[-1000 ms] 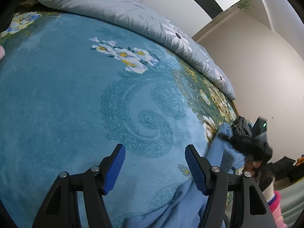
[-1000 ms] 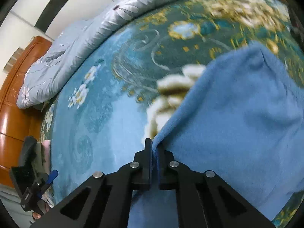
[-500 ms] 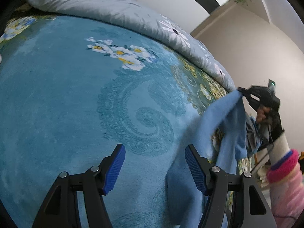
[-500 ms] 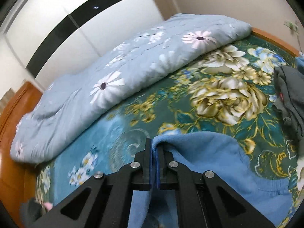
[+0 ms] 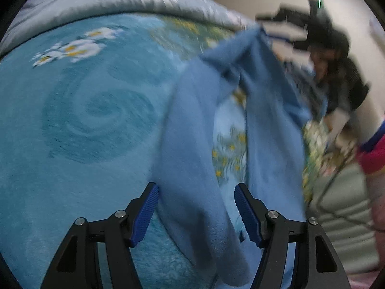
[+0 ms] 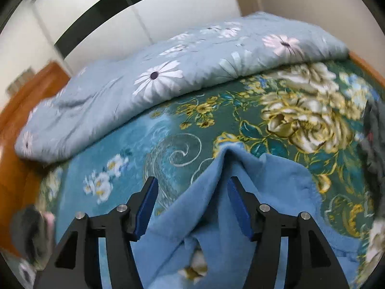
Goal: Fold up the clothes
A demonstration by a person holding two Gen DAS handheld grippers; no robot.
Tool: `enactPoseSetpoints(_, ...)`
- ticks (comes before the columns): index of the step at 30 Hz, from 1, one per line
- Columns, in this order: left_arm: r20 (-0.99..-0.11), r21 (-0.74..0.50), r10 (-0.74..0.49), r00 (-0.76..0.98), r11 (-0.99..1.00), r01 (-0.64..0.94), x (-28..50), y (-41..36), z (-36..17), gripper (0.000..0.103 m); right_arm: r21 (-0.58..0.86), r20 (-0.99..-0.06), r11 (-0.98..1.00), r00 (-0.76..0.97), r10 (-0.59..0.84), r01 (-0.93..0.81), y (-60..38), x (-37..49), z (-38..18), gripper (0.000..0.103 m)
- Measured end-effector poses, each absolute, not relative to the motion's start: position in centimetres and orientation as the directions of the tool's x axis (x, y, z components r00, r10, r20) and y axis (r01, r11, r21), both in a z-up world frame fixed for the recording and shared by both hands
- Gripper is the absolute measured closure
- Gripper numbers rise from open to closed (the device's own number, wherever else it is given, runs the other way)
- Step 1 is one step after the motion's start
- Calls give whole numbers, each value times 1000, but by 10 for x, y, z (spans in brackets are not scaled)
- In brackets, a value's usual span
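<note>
Left gripper (image 5: 196, 213): fingers spread, gripping nothing; blue garment (image 5: 192, 168) draped between them.
Right gripper (image 6: 191, 207): fingers spread; a garment ridge peaked at 12 o'clock between them, ungripped, probably let go for spreading.
Garment: soft blue fleece, rumpled, hanging in the left view, lying on the bed blanket (image 6: 240, 120) in the right.
Far, 12 o'clock: grey flowered quilt (image 6: 192, 67).

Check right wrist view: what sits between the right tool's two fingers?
A raised ridge of the light blue fleece garment lies between the open right tool fingers, neither pad visibly touching it; right wrist view.
</note>
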State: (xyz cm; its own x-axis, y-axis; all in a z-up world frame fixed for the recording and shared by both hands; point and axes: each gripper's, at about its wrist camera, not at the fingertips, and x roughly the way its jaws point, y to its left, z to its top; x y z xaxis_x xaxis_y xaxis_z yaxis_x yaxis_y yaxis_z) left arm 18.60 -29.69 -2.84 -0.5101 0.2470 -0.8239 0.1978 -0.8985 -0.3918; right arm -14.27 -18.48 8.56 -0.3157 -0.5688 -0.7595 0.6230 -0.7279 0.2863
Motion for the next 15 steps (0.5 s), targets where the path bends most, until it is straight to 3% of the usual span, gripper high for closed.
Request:
enactPoseSetpoints(4,-844,-331,205,-495,-926,182,182,-283,-34,37,244,-785,-719,-303,-540,650,-179,-129,82,41)
enactPoseSetpoints(8,-809,-418,251,-532,-882,219,185,-304,-36,90,272,-793,-720,-276,-544,639,-172,-122,75,41)
enactPoseSetpoints(11,-721,-577,346,-600,-779,245,192,-337,-35,93,311,-798,-718,-240,-553,623,-169,-118,68,41)
enactPoseSetpoints(15,-442,-833,458,-771,-528,164,212,-400,-23,93,350,-790,-703,-209,-577,619,-169,-113,64,41)
